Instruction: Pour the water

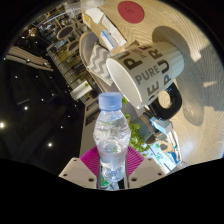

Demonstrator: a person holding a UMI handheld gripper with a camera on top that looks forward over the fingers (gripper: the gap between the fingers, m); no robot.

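Claw (112, 172) clenched on upright water bottle (111, 135), mug (148, 68) rim just beyond its cap.

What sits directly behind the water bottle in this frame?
A white mug with dark lettering, its open mouth facing the camera, sits just beyond the capped water bottle held between the gripper fingers. The bottle covers the mug's lower rim; its interior looks empty.

Clear bottle (111, 145) with pale blue cap, white mug (146, 64) with black lettering, magenta claw pads (92, 160)
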